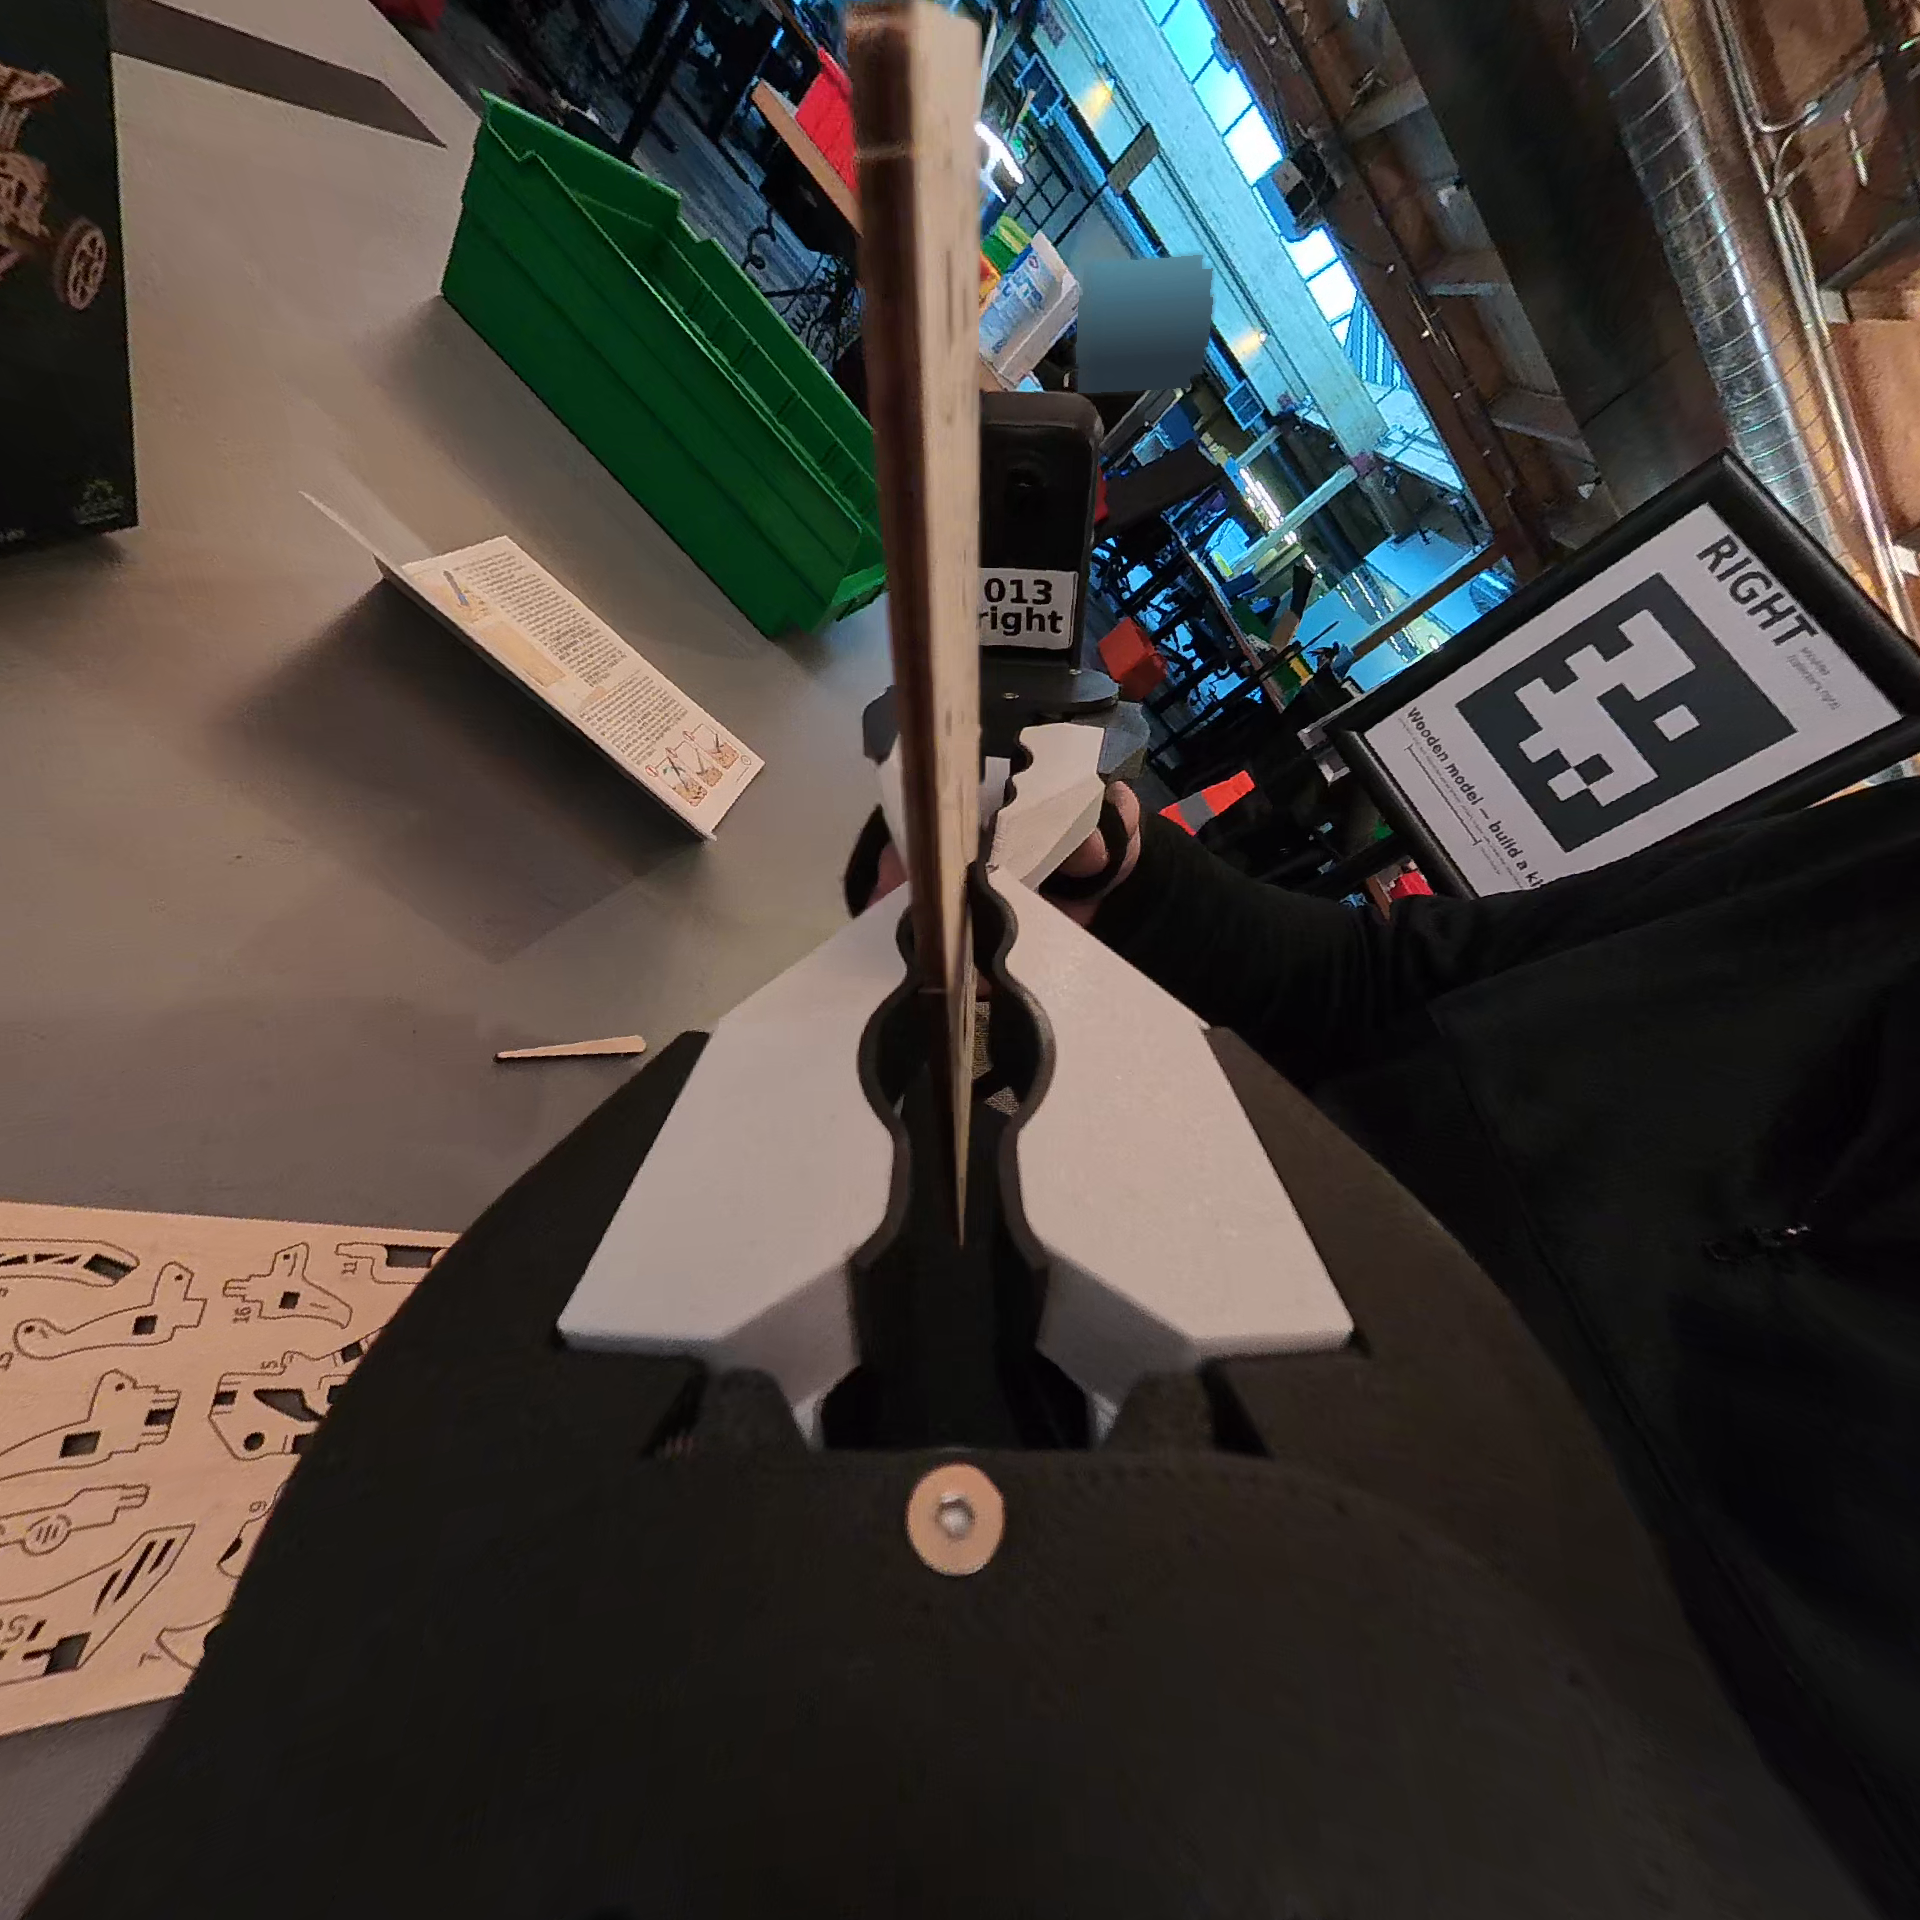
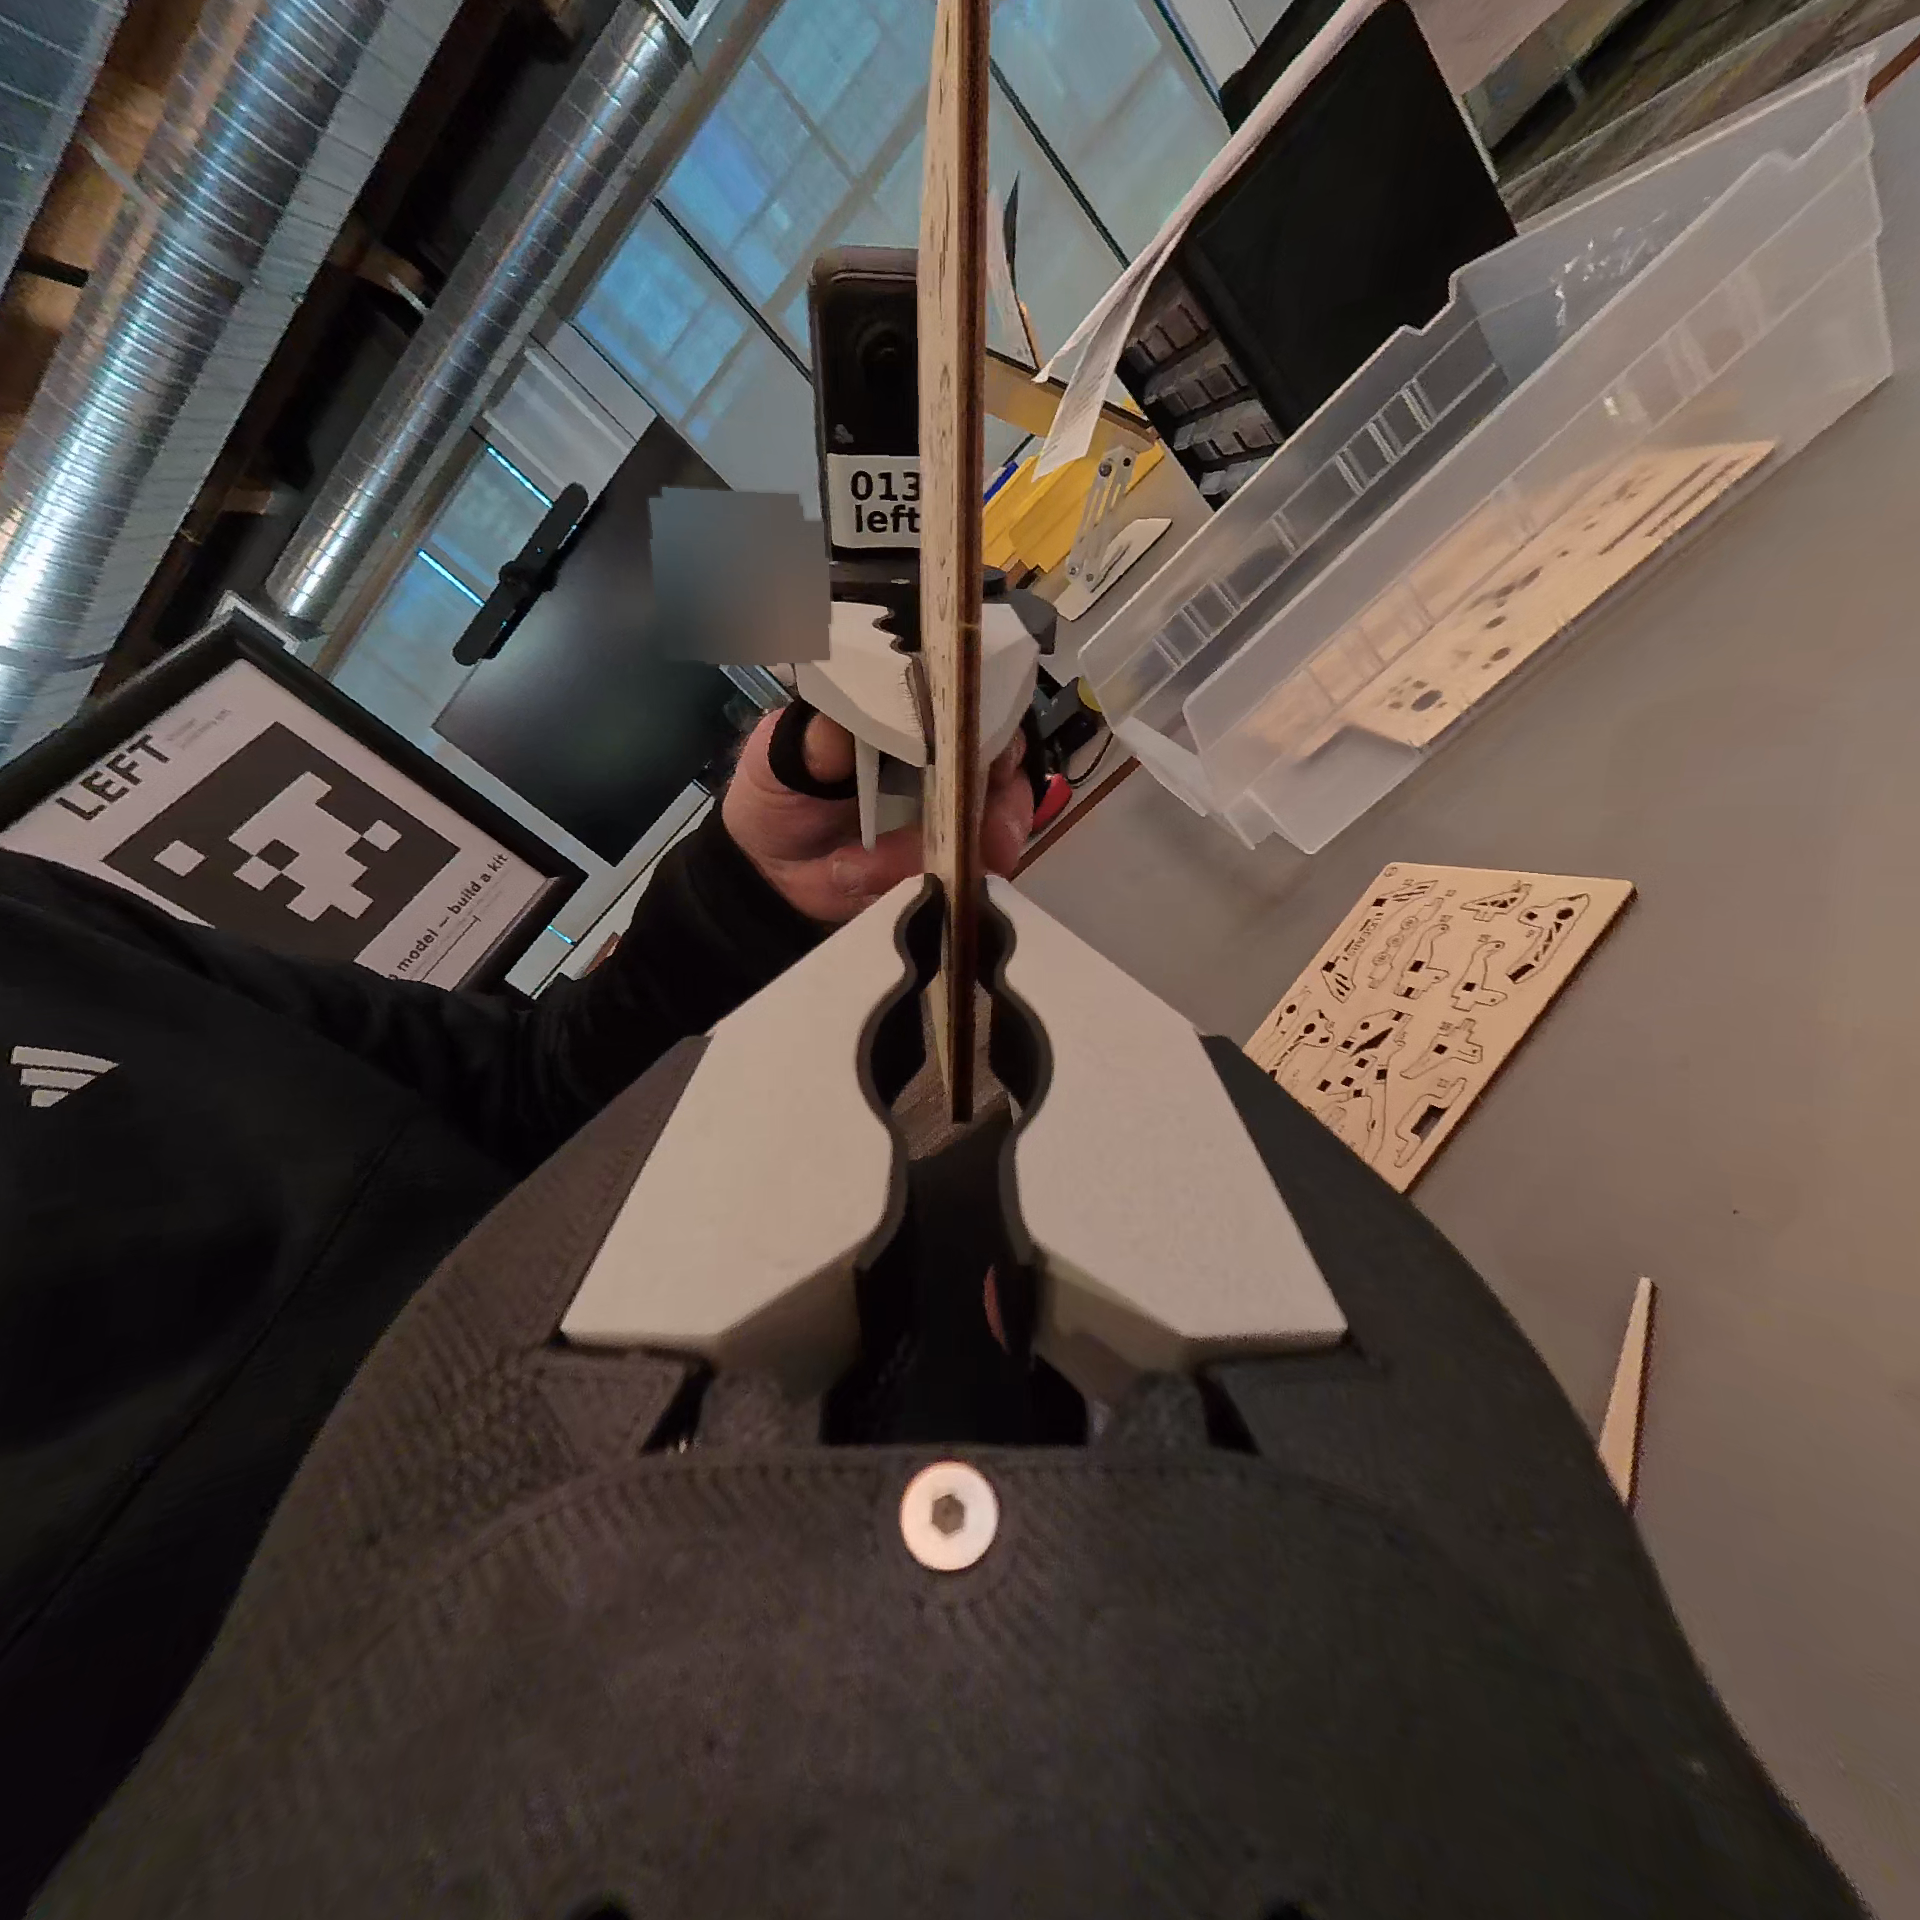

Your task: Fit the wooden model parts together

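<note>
Both tools pinch the same thin wooden sheet (image 1: 925, 520), edge-on, held up off the desk (image 1: 260, 831): left tool (image 1: 940, 914) clamped on one end, right tool (image 2: 961, 914) on the other. Another wooden parts sheet (image 2: 1444, 1018) lies flat on the desk, with a green bin (image 1: 665, 364) farther back.

Green bin (image 1: 665, 384) on the grey table (image 1: 260, 831) — landmark. Open leaflet (image 1: 582, 665) just beside it, nearer the camera. Dark box (image 1: 62, 270) well apart, at the table's far left. Framed marker sign (image 1: 1631, 686) — beyond the bin's right end, standing upright.

Clear plastic tray (image 2: 1507, 436) on the table.
</note>
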The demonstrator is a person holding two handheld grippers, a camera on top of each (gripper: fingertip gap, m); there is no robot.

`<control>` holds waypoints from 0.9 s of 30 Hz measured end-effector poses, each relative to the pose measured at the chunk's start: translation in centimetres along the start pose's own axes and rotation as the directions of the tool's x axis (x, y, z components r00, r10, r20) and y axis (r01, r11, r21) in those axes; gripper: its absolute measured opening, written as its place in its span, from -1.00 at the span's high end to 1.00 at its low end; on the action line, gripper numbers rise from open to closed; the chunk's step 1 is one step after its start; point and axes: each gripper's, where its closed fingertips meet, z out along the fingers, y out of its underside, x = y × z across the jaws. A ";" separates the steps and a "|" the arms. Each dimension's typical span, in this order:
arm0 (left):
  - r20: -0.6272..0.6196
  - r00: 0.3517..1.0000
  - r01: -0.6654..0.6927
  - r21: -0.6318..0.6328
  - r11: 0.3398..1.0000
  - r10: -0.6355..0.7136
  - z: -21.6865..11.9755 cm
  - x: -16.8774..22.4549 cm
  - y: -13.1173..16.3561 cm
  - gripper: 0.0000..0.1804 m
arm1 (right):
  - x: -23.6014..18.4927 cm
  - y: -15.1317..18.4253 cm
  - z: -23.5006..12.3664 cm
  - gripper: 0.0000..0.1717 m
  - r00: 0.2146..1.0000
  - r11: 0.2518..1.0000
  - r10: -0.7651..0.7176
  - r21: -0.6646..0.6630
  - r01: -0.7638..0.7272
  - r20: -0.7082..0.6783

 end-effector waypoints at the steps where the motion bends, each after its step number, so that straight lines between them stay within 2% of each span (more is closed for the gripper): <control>1: -0.006 1.000 -0.001 0.003 1.000 0.001 0.0 0.1 -0.1 0.97 | -0.3 -0.1 0.0 0.98 1.000 1.000 0.002 0.002 -0.002 0.014; 15: 0.018 1.000 -0.027 0.148 0.989 0.025 -2.9 0.0 -2.8 0.88 | -0.8 -0.6 -0.5 0.99 0.993 0.997 0.065 0.043 -0.069 0.099; 27: 0.007 0.999 -0.032 0.142 0.989 0.031 -3.0 0.4 -2.8 0.97 | -0.8 -0.4 -0.3 0.98 0.990 0.995 0.085 0.041 -0.090 0.109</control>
